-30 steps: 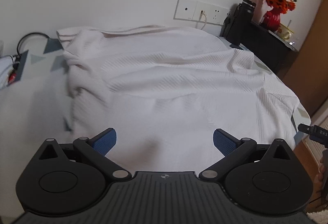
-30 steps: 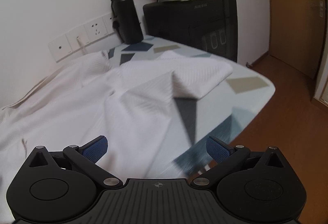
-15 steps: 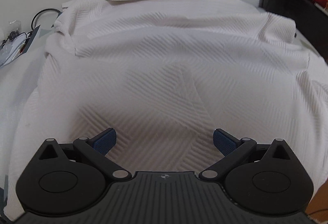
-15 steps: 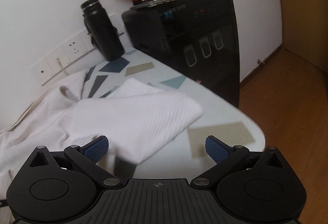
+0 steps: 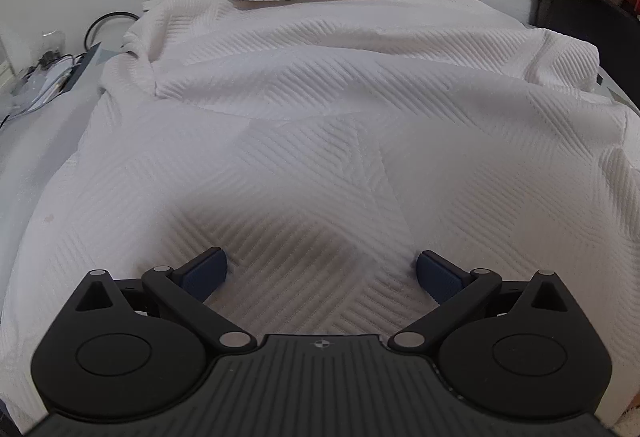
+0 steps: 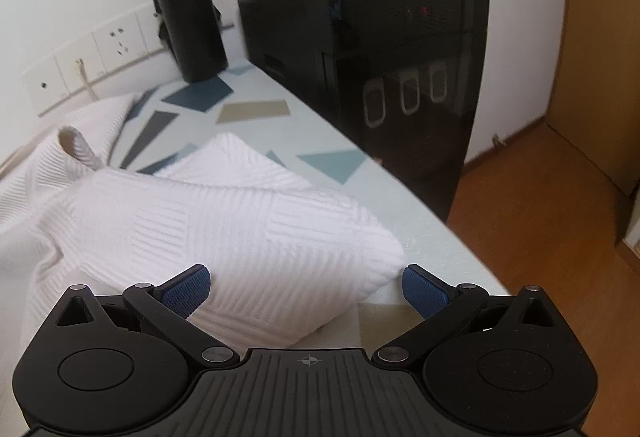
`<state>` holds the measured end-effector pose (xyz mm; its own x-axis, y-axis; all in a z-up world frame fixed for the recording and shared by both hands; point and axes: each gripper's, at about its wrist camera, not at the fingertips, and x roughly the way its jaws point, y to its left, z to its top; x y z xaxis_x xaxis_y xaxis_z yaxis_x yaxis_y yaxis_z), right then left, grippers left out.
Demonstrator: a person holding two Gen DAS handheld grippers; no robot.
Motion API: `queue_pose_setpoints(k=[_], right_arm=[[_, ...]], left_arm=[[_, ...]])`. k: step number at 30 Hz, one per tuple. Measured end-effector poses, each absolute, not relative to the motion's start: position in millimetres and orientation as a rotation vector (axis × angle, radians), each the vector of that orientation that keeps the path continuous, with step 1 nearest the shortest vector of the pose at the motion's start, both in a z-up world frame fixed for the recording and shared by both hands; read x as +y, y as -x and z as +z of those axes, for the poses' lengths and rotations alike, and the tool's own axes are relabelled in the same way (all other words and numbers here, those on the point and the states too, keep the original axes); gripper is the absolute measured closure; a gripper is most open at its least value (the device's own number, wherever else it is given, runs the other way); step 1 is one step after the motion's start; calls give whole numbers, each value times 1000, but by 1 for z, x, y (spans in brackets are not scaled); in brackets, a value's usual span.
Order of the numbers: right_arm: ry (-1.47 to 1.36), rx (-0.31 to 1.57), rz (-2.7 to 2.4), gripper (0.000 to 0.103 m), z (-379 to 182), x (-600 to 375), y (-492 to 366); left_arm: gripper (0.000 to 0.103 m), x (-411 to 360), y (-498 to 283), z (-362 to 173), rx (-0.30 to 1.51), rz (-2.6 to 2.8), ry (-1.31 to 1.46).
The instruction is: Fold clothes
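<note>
Two hand-held grippers spread wide, both empty: left [image 5: 320, 273] low over white garment [image 5: 320, 125] spread across desk [image 6: 360, 173], right [image 6: 306, 287] at its corner nr desk edge. Risk: thick knit bunches, pinch takes several layers, fold skews

Left tool [image 5: 320, 273] and right tool [image 6: 306, 287] (blue-padded) gape wide.

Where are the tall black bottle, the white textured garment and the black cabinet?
tall black bottle [image 6: 188, 9]: right wrist view, middle of its body.
white textured garment [image 5: 320, 141]: left wrist view, central fabric.
black cabinet [image 6: 400, 49]: right wrist view, front panel.
</note>
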<state>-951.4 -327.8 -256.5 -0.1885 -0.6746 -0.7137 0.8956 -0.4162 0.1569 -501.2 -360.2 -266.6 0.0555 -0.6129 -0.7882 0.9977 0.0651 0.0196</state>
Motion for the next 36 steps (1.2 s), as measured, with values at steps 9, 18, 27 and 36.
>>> queue_pose_setpoints(k=[9, 18, 27, 36], right_arm=[[-844, 412, -1788, 1, -263, -331, 947], [-770, 460, -1810, 1, -266, -329, 937], [-764, 463, -1804, 1, -266, -329, 937], [-755, 464, -1817, 1, -267, -329, 936]], left_arm=[[0, -355, 504, -269, 691, -1363, -652], [0, -358, 506, -269, 711, -1330, -641], [0, -359, 509, -269, 715, -1305, -635], [0, -359, 510, -269, 717, -1294, -629]])
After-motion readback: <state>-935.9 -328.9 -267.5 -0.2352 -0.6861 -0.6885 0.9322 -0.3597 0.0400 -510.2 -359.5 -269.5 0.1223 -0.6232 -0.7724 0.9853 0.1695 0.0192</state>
